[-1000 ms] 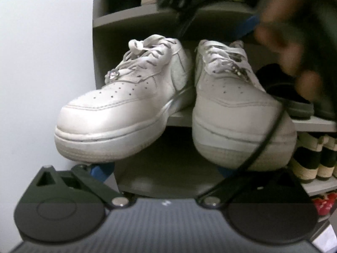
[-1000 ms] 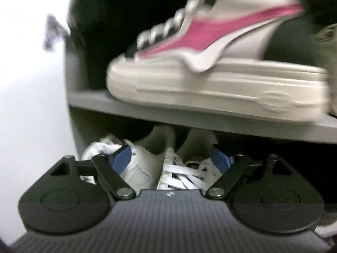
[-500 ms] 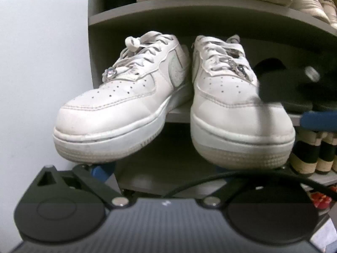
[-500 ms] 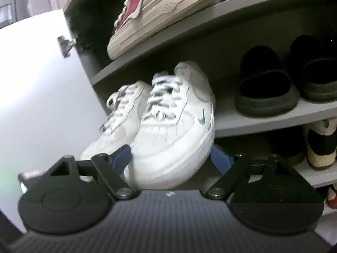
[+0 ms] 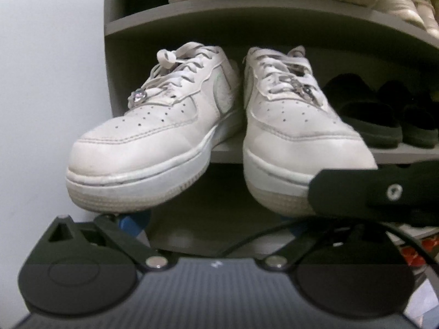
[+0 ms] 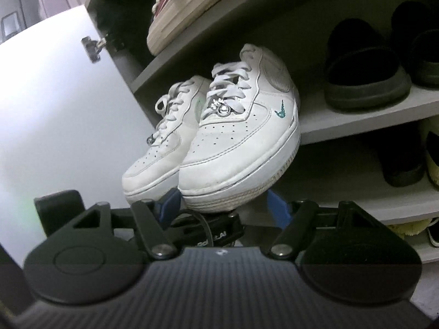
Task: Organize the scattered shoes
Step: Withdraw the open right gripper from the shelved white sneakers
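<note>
A pair of white sneakers sits on a grey shelf (image 5: 225,155), toes hanging over its front edge. In the left wrist view the left sneaker (image 5: 153,142) and the right sneaker (image 5: 296,139) fill the middle. My left gripper (image 5: 211,220) is open below their toes; its blue pads (image 5: 134,220) are mostly hidden. My right gripper (image 6: 223,204) is open, its blue pads (image 6: 168,201) either side of the right sneaker's (image 6: 238,142) toe. The left sneaker (image 6: 167,142) lies beside it. The right gripper's body (image 5: 376,189) shows at the right of the left wrist view.
Black slippers (image 5: 365,115) (image 6: 362,68) stand on the same shelf to the right. A pink-and-white sneaker (image 6: 192,2) sits on the shelf above. More shoes fill the lower shelf (image 6: 400,156). A white cabinet door (image 6: 55,104) stands open at the left.
My right gripper swung down from the upper shelf to the white pair and closed in on the right sneaker's toe. It has entered the left wrist view. The left gripper barely moved.
</note>
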### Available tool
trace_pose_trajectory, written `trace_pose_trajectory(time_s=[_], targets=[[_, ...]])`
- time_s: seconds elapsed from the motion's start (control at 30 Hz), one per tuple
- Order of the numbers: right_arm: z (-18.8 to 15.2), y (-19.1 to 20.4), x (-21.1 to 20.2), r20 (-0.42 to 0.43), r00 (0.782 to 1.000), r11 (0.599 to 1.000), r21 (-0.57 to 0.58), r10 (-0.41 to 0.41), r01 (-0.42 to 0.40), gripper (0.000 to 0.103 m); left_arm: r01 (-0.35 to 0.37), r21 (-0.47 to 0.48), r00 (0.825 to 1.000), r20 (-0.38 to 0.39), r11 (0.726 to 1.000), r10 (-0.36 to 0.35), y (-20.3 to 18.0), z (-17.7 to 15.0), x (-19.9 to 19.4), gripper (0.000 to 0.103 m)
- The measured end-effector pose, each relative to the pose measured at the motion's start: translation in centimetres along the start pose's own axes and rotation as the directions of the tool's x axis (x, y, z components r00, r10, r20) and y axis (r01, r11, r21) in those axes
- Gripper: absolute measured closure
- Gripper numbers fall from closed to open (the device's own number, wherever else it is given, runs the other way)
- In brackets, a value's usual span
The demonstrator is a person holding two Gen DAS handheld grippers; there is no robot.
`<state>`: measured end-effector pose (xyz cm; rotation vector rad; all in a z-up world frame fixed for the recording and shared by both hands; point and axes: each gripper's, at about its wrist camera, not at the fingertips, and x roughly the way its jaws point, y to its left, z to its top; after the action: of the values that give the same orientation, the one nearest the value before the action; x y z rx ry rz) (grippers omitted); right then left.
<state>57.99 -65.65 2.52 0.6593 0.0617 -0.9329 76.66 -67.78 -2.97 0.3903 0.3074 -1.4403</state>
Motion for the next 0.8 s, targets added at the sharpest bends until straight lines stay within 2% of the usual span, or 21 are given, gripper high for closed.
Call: trace_pose_trajectory(time_s=[0.17, 0.37, 0.47, 0.5, 0.67, 0.73, 0.8], targets=[[0.6, -0.2, 2.1, 0.038, 0.998, 0.999, 0.035, -0.041, 0.040, 0.036, 0.035, 0.003, 0.999, -0.032, 0.999, -0.034, -0.2, 1.6, 2.5, 0.002], [1.8, -0.5, 4.4, 0.078, 0.992, 0.994, 0.053, -0.104, 0.100, 0.041, 0.072, 0.058, 0.996, -0.056, 0.996, -0.069, -1.2, 3.4, 4.4, 0.002], [2.2, -0.7, 5.4, 0.090, 0.987, 0.990, 0.065, -0.134, 0.128, 0.044, 0.115, 0.032, 0.990, -0.089, 0.993, -0.111, -1.5, 3.8, 5.7, 0.002], [2.2, -0.8, 5.6, 0.097, 0.985, 0.988, 0.076, -0.139, 0.132, 0.044, 0.144, 0.012, 0.984, -0.112, 0.990, -0.142, -1.6, 3.8, 6.3, 0.003], [0.7, -1.3, 3.8, 0.160, 0.974, 0.983, 0.116, -0.159, 0.142, 0.043, 0.228, 0.035, 0.966, -0.131, 0.973, -0.222, -2.7, 1.8, 4.5, 0.001], [-0.3, -1.5, 2.4, 0.188, 0.962, 0.977, 0.110, -0.199, 0.180, 0.043, 0.269, 0.035, 0.954, -0.149, 0.963, -0.261, -3.2, 1.1, 3.7, 0.001], [-0.9, -2.1, 1.1, 0.213, 0.950, 0.972, 0.112, -0.228, 0.208, 0.043, 0.326, 0.032, 0.930, -0.189, 0.945, -0.315, -4.4, -0.7, 2.1, 0.001]])
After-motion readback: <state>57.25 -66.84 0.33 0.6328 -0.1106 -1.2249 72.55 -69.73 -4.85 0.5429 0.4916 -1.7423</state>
